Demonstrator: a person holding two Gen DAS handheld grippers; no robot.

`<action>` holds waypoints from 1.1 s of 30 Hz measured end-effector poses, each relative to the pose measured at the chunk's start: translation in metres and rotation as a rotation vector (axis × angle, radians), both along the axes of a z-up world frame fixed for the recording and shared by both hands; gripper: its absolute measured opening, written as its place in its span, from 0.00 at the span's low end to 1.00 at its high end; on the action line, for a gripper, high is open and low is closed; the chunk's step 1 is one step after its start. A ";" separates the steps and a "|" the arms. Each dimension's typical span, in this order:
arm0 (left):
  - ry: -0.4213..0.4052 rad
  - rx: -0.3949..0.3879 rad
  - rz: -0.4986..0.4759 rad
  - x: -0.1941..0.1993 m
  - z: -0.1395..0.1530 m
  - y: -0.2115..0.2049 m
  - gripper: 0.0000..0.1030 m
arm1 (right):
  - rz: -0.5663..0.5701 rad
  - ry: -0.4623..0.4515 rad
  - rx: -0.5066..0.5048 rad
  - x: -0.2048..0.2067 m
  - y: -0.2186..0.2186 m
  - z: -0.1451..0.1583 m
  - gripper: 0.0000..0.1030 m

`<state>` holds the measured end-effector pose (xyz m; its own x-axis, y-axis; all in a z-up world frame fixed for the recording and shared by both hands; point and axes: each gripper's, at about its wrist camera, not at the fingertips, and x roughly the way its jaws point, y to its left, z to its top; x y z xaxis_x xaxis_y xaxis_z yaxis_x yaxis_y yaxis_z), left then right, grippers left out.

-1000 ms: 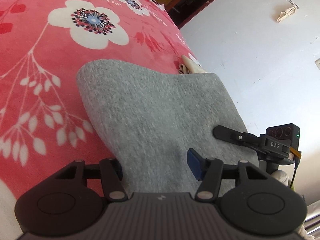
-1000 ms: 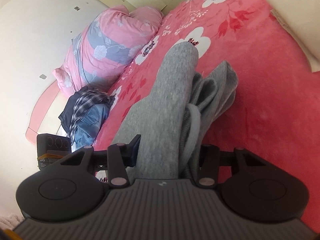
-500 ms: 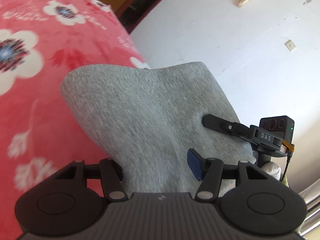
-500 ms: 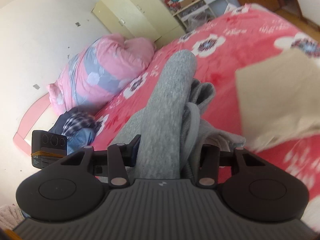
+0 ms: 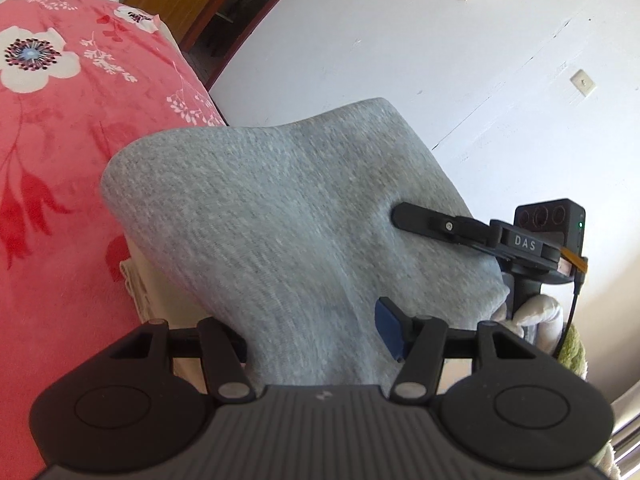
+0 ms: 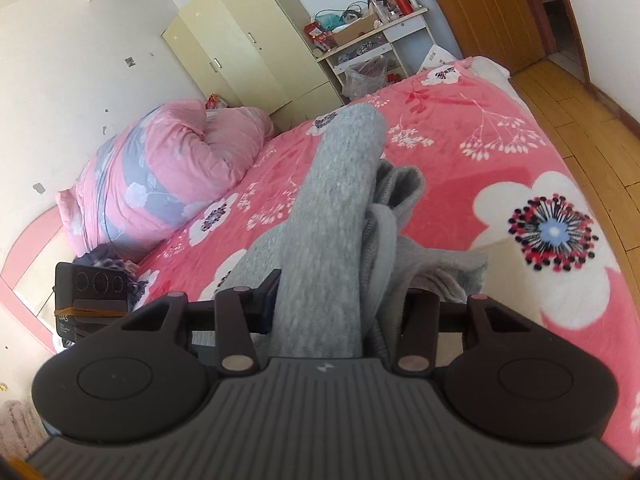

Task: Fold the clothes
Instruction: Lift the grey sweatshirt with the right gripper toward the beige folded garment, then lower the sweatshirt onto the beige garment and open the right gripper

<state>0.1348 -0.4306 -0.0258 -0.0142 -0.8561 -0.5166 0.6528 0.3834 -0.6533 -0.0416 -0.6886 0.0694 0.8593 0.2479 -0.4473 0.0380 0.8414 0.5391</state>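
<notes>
Grey garment | left gripper, right gripper both pinching it | keep it taut; lower toward 12 o'clock onto bed.

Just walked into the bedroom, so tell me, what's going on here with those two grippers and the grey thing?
A person is folding clothes with a handheld gripper in each hand. Both the left gripper and the right gripper have their jaws closed on the same grey knit garment, holding it up over the bed's red floral blanket. On the right side the fabric is bunched in layers. A pink duvet is heaped further up the bed.
</notes>
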 end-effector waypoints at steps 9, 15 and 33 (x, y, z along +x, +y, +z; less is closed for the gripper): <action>0.021 0.060 -0.006 0.034 -0.047 -0.049 0.57 | -0.039 0.021 0.135 0.024 -0.050 -0.104 0.48; 0.001 0.016 -0.008 0.025 -0.045 -0.037 0.68 | -0.119 0.028 0.143 0.011 -0.064 -0.141 0.69; -0.600 0.082 -0.130 -0.049 -0.030 -0.076 0.72 | -0.256 0.092 -0.394 -0.043 0.021 -0.110 0.40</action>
<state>0.0861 -0.5070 -0.0556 0.1980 -0.8237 -0.5313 0.9418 0.3100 -0.1297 -0.0842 -0.6676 -0.0405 0.8232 -0.1705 -0.5416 0.3035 0.9382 0.1660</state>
